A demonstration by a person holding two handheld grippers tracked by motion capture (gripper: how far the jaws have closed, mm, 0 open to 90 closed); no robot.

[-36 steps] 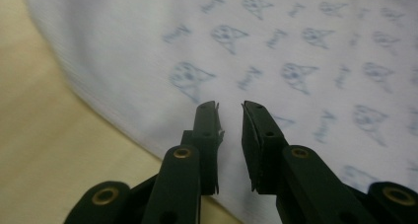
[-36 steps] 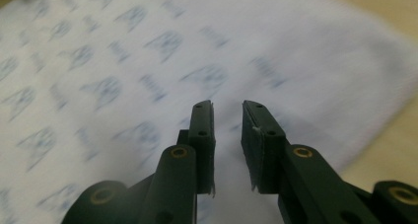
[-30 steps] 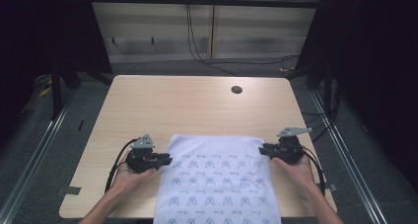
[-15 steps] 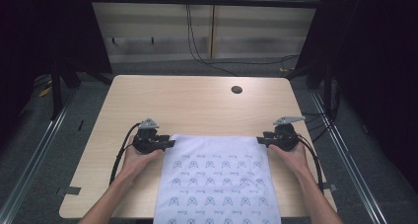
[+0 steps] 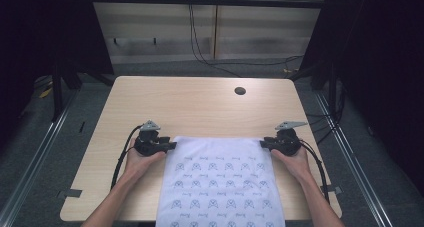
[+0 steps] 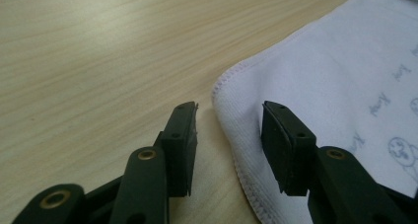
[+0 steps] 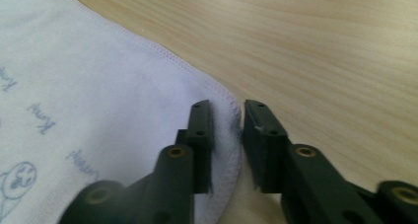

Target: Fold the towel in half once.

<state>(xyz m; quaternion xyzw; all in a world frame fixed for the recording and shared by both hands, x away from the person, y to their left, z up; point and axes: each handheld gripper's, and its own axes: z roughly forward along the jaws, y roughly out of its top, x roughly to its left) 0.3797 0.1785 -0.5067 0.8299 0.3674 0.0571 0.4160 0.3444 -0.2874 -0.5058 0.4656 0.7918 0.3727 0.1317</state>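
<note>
A white cloth printed with small blue figures lies flat on the wooden table, its near end hanging over the front edge. My left gripper lies at its far left corner. In the left gripper view the cloth has its stitched hem between the wide-apart jaws of the left gripper, which have just been opening and touch nothing. My right gripper is at the far right corner. In the right gripper view the right gripper has been closing; a narrow gap straddles the cloth's hem, unpinched.
A small dark round hole sits in the tabletop near the far right. Bare wood stretches beyond the cloth to the far edge. Black cables trail from both grippers along the forearms. Dark frame posts and floor rails flank the table.
Both hands have slid away from me along the cloth's sides to its far corners. The left jaws now stand wider; the right jaws have narrowed over the hem.
</note>
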